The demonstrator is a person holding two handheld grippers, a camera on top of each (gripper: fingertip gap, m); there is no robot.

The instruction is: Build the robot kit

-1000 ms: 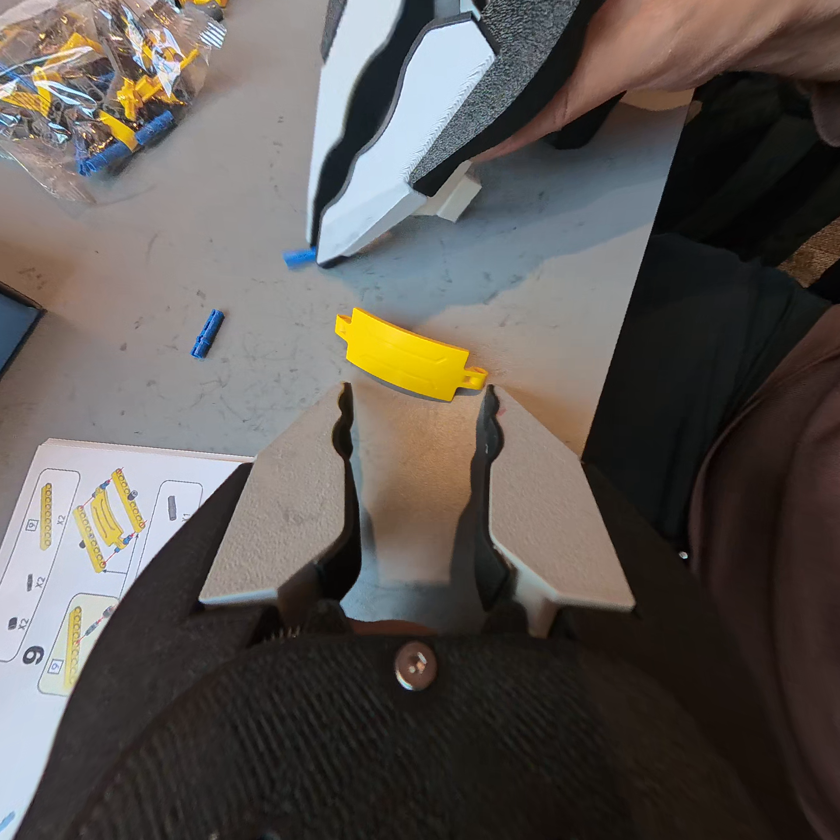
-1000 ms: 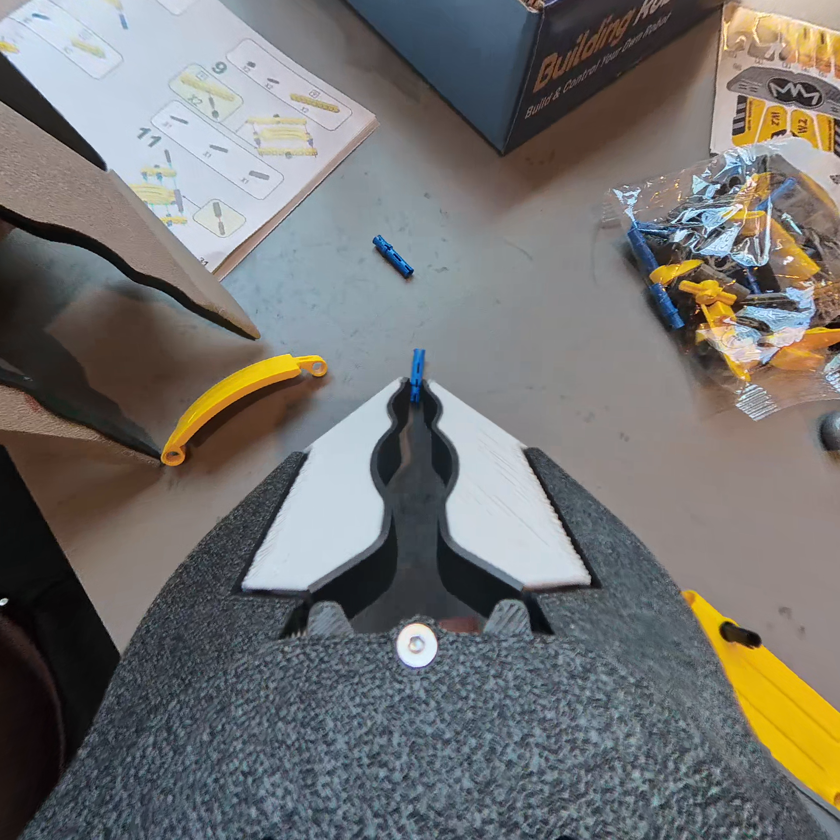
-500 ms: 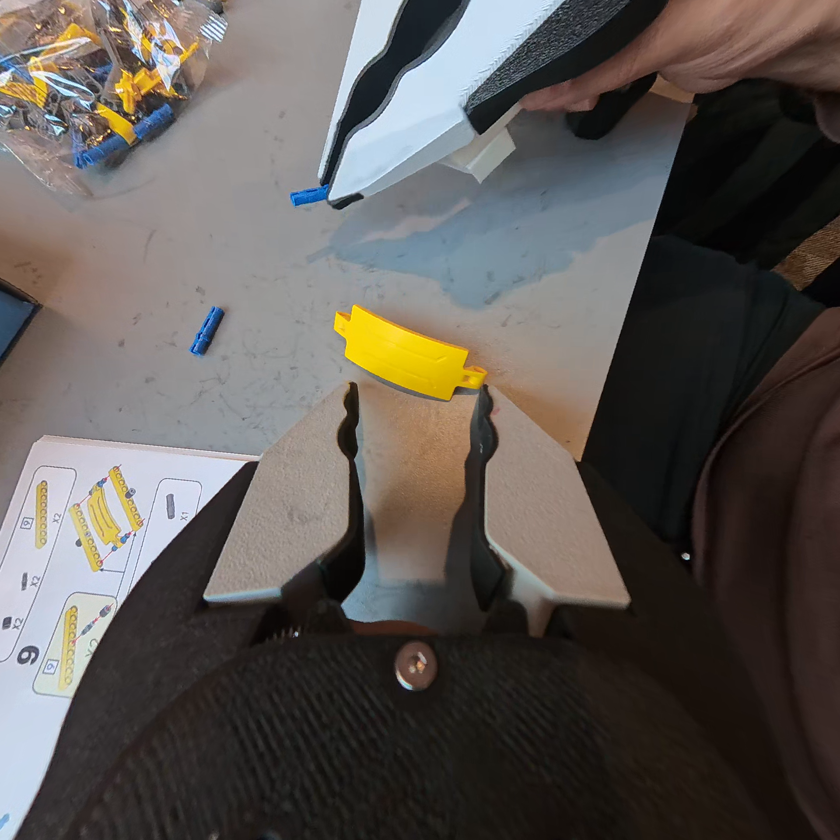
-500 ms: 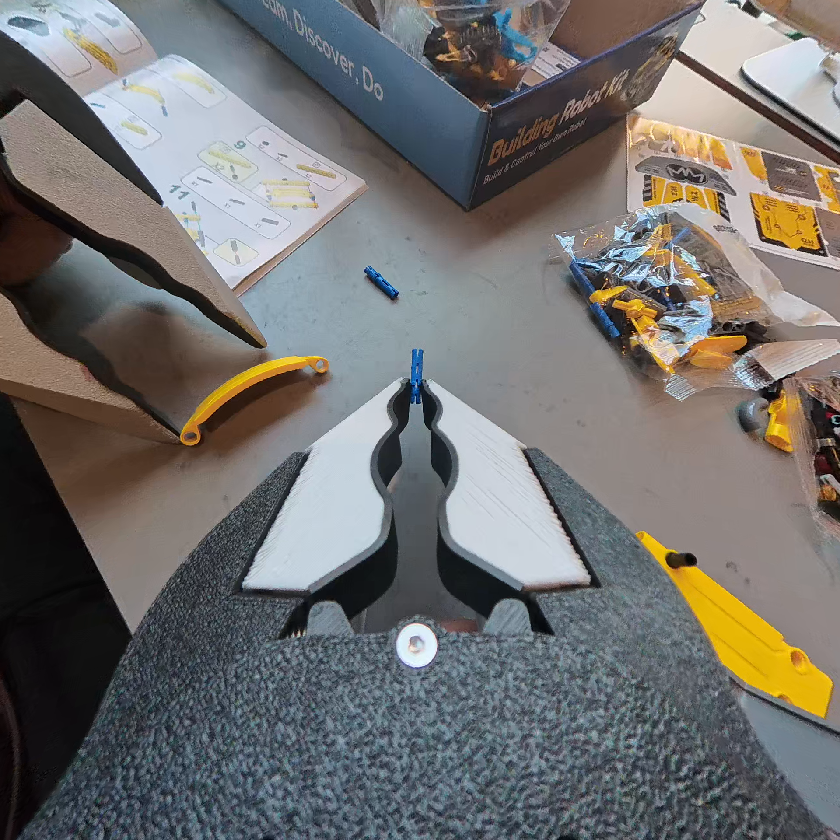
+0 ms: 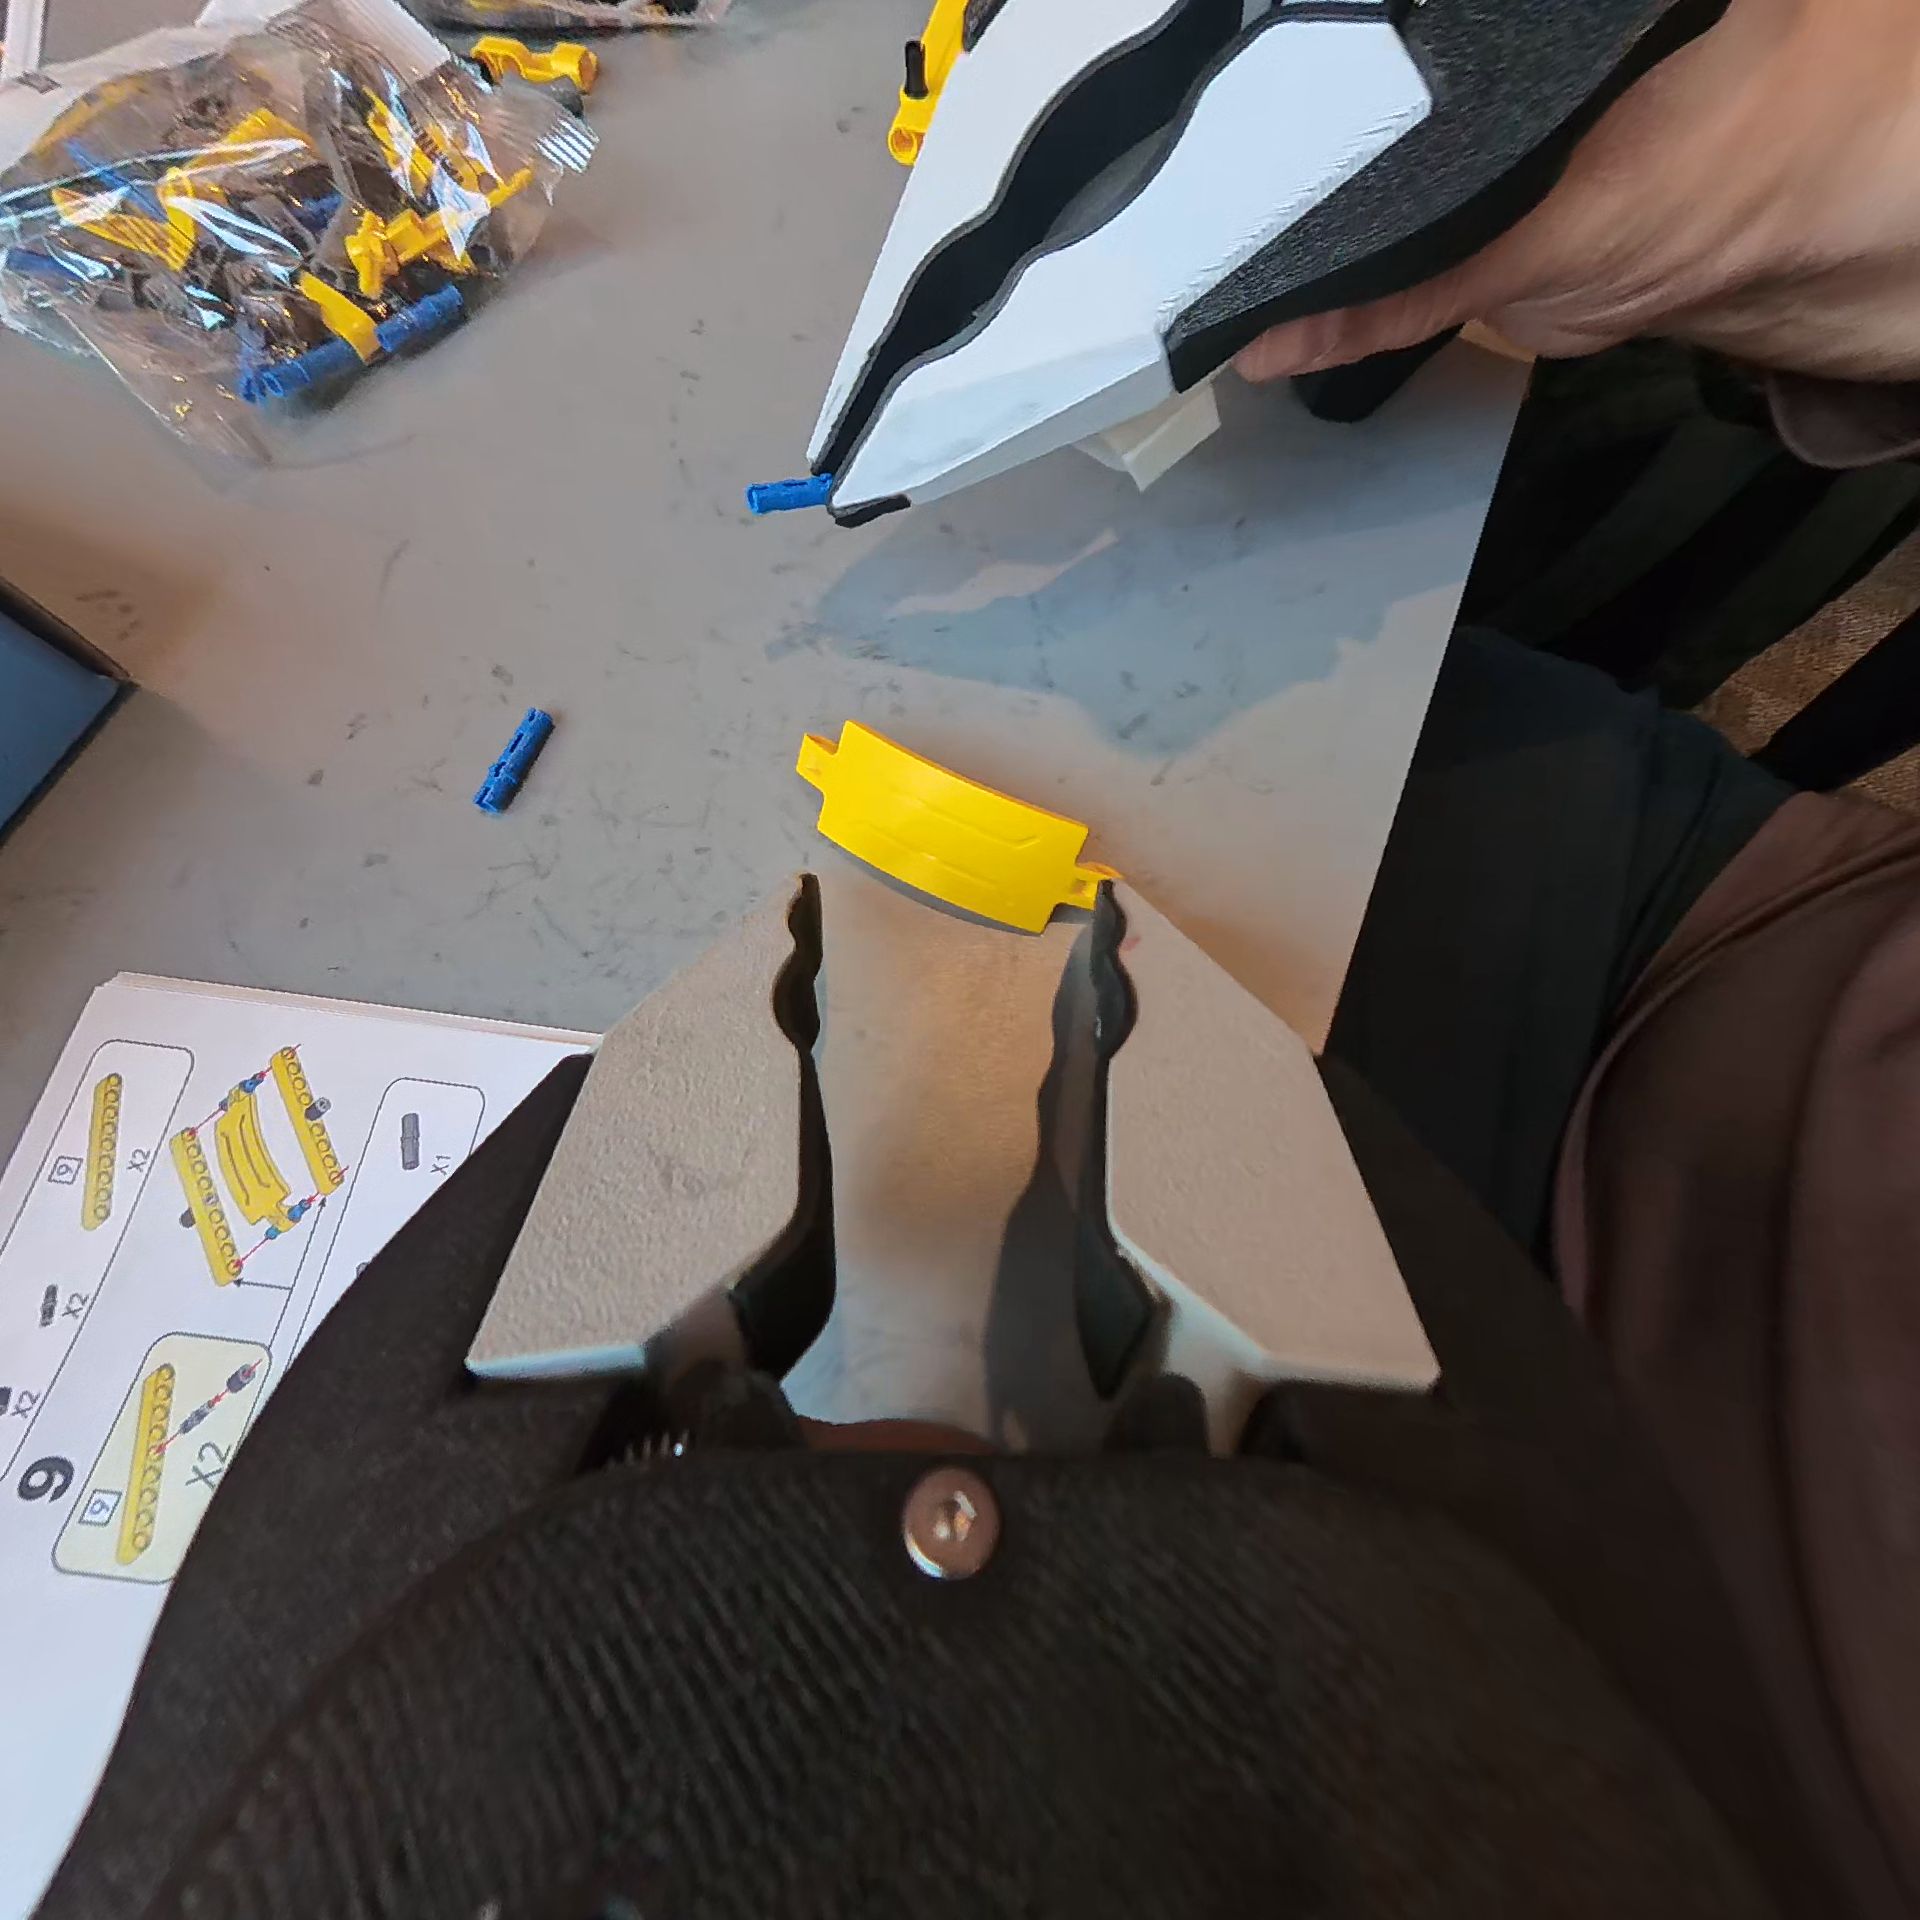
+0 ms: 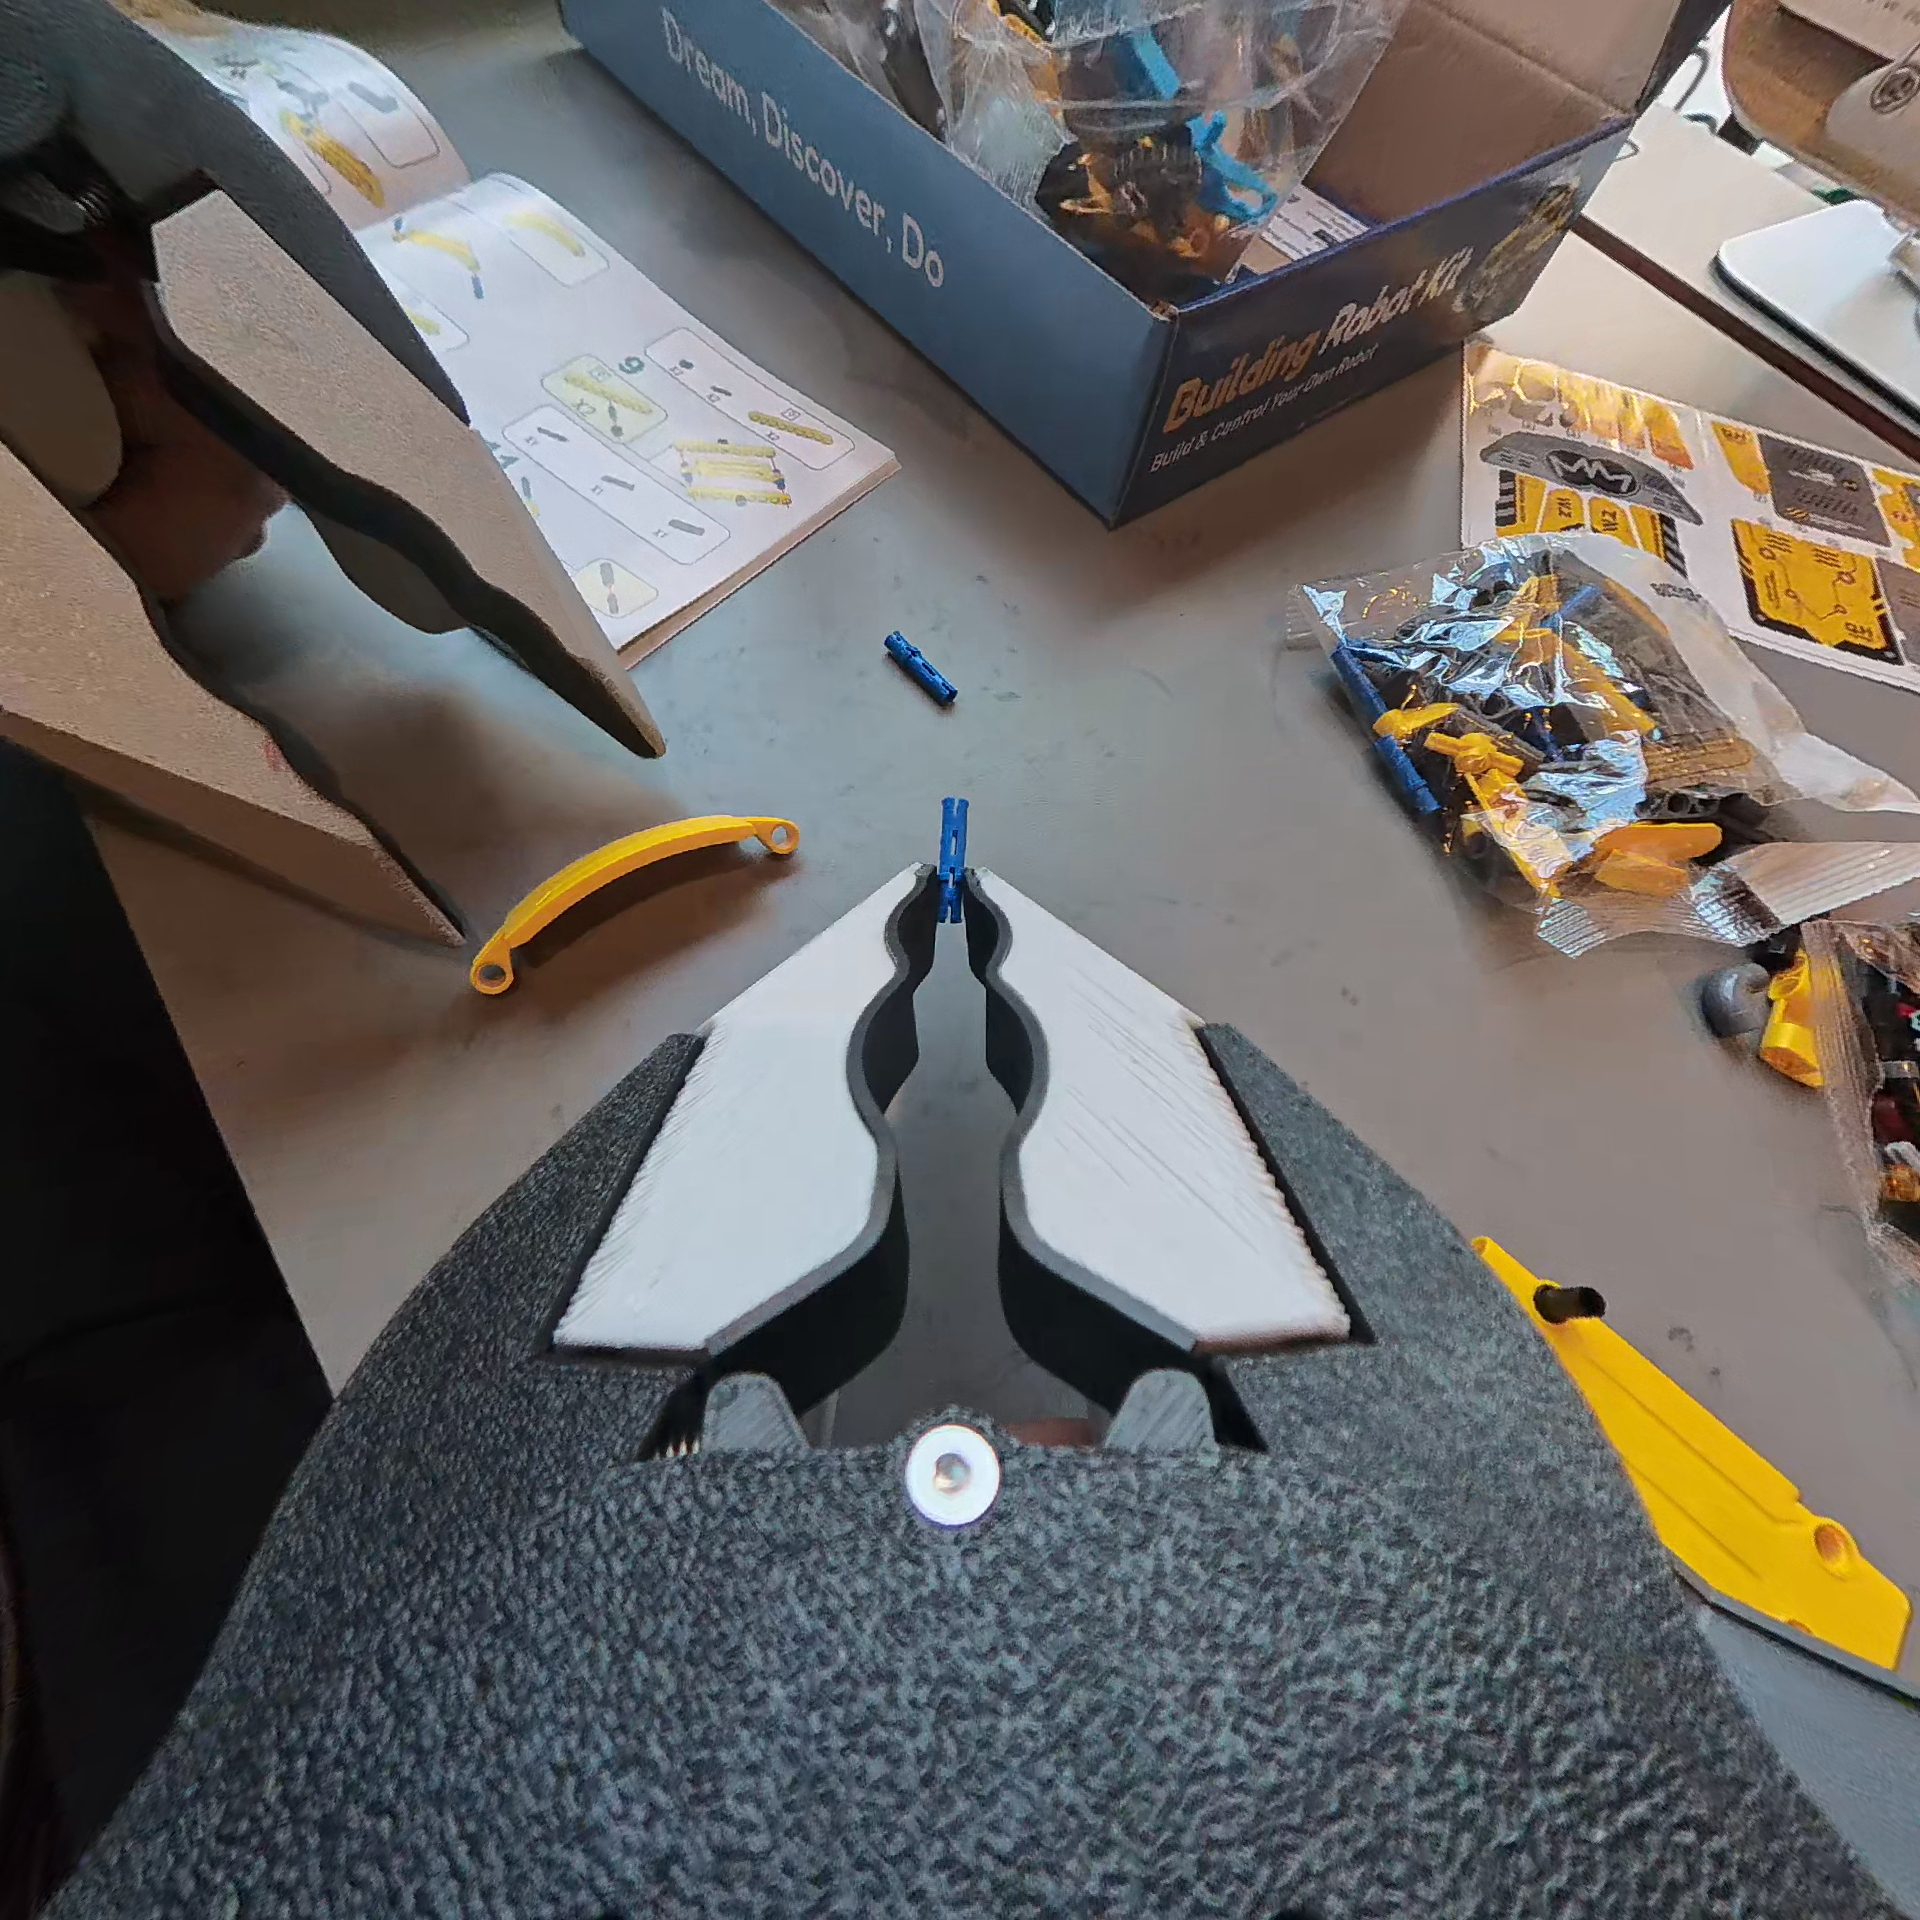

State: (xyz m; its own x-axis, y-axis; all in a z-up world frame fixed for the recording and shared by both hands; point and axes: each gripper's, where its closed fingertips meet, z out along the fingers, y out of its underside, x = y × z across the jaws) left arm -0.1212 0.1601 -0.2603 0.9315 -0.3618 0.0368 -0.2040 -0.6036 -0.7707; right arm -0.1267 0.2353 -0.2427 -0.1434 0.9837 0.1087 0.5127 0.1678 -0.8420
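Note:
My left gripper point(image 5: 951, 891) is open, its tan fingers just short of a yellow curved panel point(image 5: 951, 840) that lies on the grey table near the table's edge; the right fingertip is at the panel's end lug. The panel also shows in the right wrist view point(image 6: 623, 878). My right gripper point(image 6: 948, 878) is shut on a small blue pin point(image 6: 951, 844) and holds it above the table. In the left wrist view the right gripper point(image 5: 847, 499) hangs above and beyond the panel with the blue pin point(image 5: 787, 496) sticking out. A second blue pin point(image 5: 513, 761) lies loose on the table, also seen in the right wrist view point(image 6: 921, 668).
An instruction booklet point(image 5: 156, 1226) lies at the left. A clear bag of yellow, blue and black parts point(image 6: 1538, 727) lies to the right. A blue cardboard box point(image 6: 1039, 301) stands at the back, with a sticker sheet point(image 6: 1704, 499) beside it. A yellow beam point(image 6: 1704, 1475) lies near the right gripper. There is about 8 cm between the tips of the two grippers.
My right gripper has lifted off the table with the blue pin and moved up and away. The left gripper has crept slightly closer to the yellow panel.

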